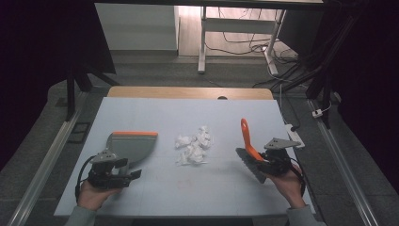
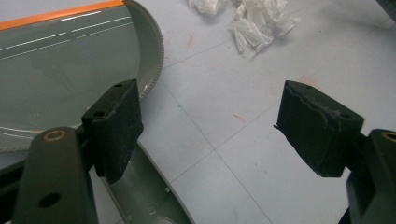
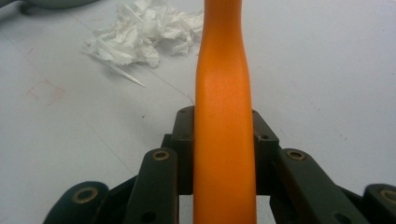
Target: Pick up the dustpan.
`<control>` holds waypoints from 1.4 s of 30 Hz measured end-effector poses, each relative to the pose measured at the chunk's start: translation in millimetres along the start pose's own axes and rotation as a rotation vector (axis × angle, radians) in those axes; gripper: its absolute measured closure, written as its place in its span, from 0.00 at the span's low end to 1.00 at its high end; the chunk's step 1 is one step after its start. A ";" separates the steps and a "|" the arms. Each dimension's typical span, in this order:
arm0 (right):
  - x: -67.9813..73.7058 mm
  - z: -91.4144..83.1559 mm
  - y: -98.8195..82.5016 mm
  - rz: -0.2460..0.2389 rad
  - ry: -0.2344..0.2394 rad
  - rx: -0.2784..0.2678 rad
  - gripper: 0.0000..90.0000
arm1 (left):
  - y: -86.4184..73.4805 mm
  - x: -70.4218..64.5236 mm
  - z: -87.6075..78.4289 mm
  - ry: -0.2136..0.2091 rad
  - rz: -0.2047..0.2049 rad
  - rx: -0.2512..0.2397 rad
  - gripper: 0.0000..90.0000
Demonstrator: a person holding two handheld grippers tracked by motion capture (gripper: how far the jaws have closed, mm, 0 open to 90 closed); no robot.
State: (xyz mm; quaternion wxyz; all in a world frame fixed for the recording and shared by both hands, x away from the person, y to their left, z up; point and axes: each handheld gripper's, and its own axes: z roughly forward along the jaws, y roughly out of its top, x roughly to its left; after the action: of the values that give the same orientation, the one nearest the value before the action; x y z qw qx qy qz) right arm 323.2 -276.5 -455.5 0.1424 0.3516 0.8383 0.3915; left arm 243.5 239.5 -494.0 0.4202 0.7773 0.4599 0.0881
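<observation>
On the right, the right gripper (image 1: pixel 269 162) clamps the brush (image 1: pixel 248 149) by its orange handle. At left, the left gripper (image 1: pixel 123 173) stands open beside the dustpan (image 1: pixel 129 145), handle ungrasped. Crumpled paper scraps (image 1: pixel 194 145) lie mid-table between them, unswept; the sweeping is left.

Pale blue tabletop (image 1: pixel 141 113) with wooden far edge, grey carpet floor (image 1: pixel 155 73), white desk legs (image 1: pixel 202 42), tangled cables (image 1: pixel 244 44), dim dark surroundings

White table (image 1: pixel 155 188) bears dustpan (image 1: pixel 133 146) and crumpled paper (image 1: pixel 193 146).
</observation>
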 end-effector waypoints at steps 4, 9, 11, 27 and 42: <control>1.4 -0.3 0.3 -0.005 0.000 -0.001 0.78 | 1.1 -0.4 0.2 -0.002 0.005 -0.001 0.26; 1.8 -0.3 0.3 -0.006 -0.006 -0.002 0.78 | 1.1 -1.1 1.1 -0.002 0.006 0.005 0.26; 2.5 -0.5 0.4 -0.005 -0.006 -0.005 0.78 | 1.6 -1.6 -0.1 -0.002 0.008 0.001 0.26; 6.2 -0.6 0.1 -0.013 -0.010 -0.001 0.78 | 6.9 -5.4 -2.4 -0.006 0.021 -0.001 0.26; 5.3 -3.6 -1.5 0.008 0.008 -0.014 0.78 | 30.4 -20.2 -8.0 0.056 0.009 0.048 0.25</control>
State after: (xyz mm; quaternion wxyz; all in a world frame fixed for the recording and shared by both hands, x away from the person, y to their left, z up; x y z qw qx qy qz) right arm 316.8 -275.6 -454.0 0.1398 0.3523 0.8348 0.3993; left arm 247.5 221.2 -461.6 0.3881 0.7864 0.4698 0.1010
